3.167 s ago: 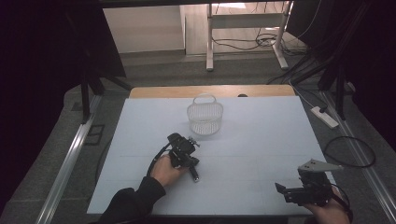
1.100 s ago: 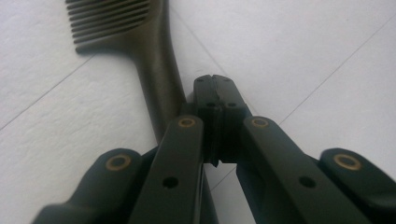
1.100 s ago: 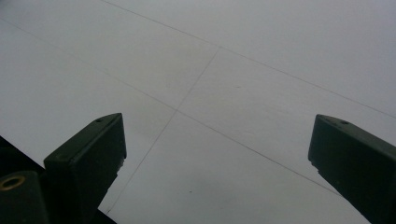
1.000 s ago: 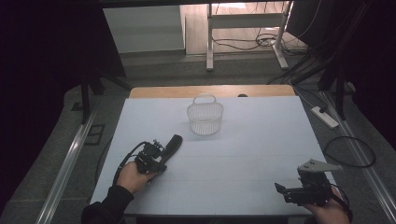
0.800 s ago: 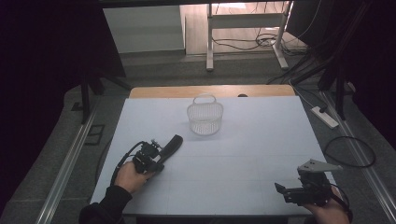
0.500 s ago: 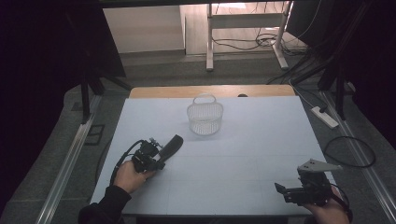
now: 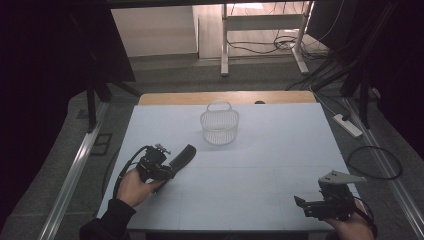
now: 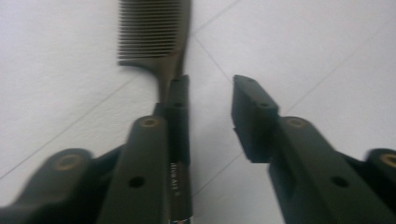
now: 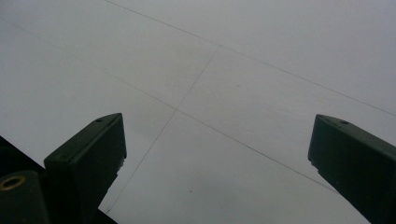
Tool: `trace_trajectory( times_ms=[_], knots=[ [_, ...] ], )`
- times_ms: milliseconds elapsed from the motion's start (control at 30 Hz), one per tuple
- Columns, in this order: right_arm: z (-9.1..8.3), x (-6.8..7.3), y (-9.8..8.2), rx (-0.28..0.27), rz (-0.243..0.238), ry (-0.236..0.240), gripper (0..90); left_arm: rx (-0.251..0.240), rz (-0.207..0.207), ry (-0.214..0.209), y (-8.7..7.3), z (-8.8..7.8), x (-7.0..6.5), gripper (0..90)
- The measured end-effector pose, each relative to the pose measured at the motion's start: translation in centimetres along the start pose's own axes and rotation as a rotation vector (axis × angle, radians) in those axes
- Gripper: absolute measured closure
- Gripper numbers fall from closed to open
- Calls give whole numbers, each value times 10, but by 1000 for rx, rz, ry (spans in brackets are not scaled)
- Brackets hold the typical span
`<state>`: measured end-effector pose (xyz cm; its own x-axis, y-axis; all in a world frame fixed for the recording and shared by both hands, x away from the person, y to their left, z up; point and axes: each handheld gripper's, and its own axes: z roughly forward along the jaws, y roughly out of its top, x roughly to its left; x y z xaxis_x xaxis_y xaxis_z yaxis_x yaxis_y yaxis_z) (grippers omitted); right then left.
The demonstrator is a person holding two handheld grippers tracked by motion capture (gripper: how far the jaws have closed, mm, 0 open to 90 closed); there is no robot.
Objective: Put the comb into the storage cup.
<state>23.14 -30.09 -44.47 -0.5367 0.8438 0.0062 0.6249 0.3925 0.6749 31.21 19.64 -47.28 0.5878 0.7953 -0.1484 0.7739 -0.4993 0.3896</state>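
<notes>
On the white worktop [image 7: 260, 165] the left claw [image 7: 176, 165] sits toward the near left, and a dark plastic comb with fine teeth [image 8: 156, 35] lies along its left jaw, the handle running down beside that jaw until the claw's own body hides its end. This claw's jaws have just been opening; a clear gap now stands between the comb and the right jaw, so the pads no longer squeeze it, though whether the handle still leans on the left pad is hard to tell. In the high view the comb shows as a dark bar pointing toward a small clear wire-mesh basket with a handle [image 7: 219, 126], which stands well apart from it near the far edge. The comb's far tip is cut off in the left gripper view. The right claw [image 7: 301, 204] hovers at the near right corner, jaws spread wide over bare worktop with nothing between them; the hand behind it is partly cropped.
</notes>
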Motion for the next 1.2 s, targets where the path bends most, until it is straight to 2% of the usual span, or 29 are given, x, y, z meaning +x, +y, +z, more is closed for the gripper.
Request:
trace_trajectory(
  times_ms=[267,467,633,733,900,1200],
  knots=[
    [0,0,0,-1,0,0,49,-5,-7,35,-4,-6,9,325],
    [0,0,0,-1,0,0,48,-14,-22,12,-5,-8,16,140],
    [0,0,0,-1,0,1,49,-5,-13,1,-7,-10,19,0],
    [0,0,0,-1,-1,1,48,-1,-12,12,-7,-11,21,0],
    [0,0,0,0,-1,1,49,9,-5,8,-7,-6,20,0],
    [0,0,0,2,-1,1,49,50,22,28,-7,19,18,0]
  ],
)
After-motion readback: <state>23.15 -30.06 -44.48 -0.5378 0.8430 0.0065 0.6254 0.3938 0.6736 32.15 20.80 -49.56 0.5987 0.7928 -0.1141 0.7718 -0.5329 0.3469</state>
